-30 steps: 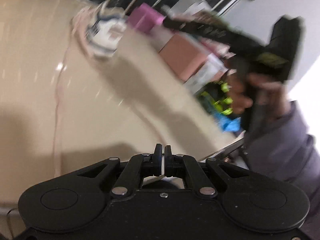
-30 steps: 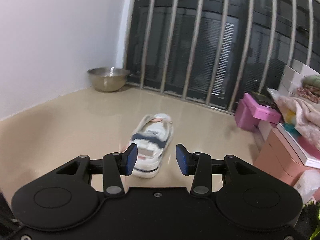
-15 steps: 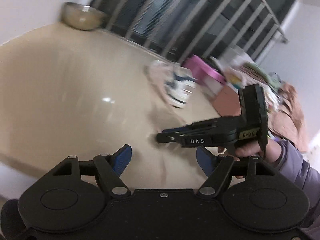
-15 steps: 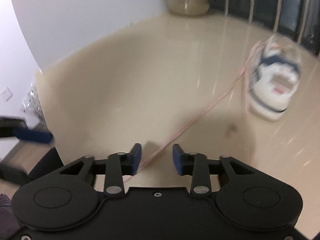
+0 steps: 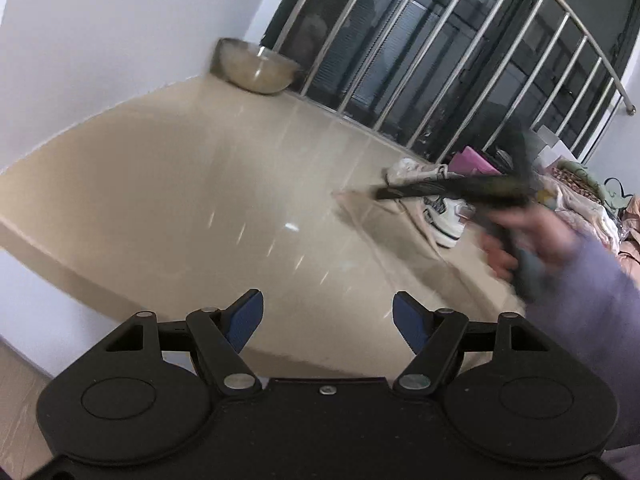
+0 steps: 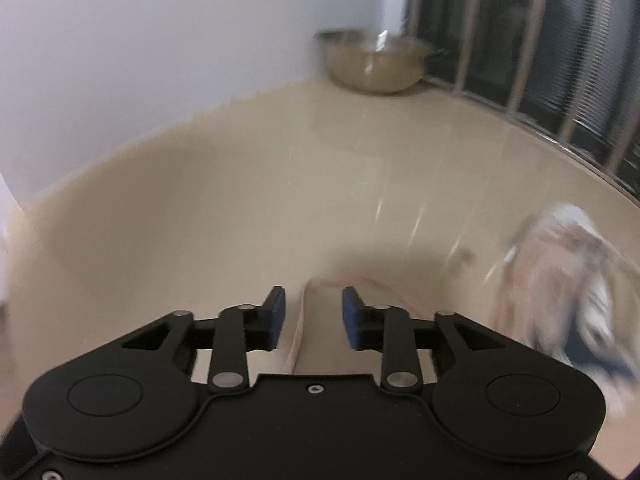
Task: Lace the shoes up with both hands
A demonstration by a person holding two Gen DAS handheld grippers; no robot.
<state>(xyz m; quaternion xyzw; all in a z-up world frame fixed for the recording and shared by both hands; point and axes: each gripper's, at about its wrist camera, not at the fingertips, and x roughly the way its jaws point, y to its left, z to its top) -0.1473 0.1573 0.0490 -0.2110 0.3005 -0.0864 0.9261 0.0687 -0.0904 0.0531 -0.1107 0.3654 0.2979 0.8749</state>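
A white and navy sneaker (image 5: 438, 206) lies on the beige floor at mid right in the left wrist view, partly hidden by the blurred right-hand tool. It shows blurred at the right edge of the right wrist view (image 6: 560, 276). A pale pink lace (image 6: 298, 324) runs on the floor between the right jaws. My left gripper (image 5: 328, 320) is open and empty, well short of the shoe. My right gripper (image 6: 313, 316) is open with the lace lying between its fingers, not pinched.
A steel bowl (image 5: 256, 66) stands in the far corner by the white wall; it also shows in the right wrist view (image 6: 374, 60). A metal-barred window (image 5: 460, 60) runs along the back. Pink boxes (image 5: 476, 162) and piled clothes (image 5: 580, 196) sit at the right.
The left gripper opened from shut and swung up toward the window. The right gripper swept left and down, so the shoe moved to its right edge and the lace now lies between its fingers.
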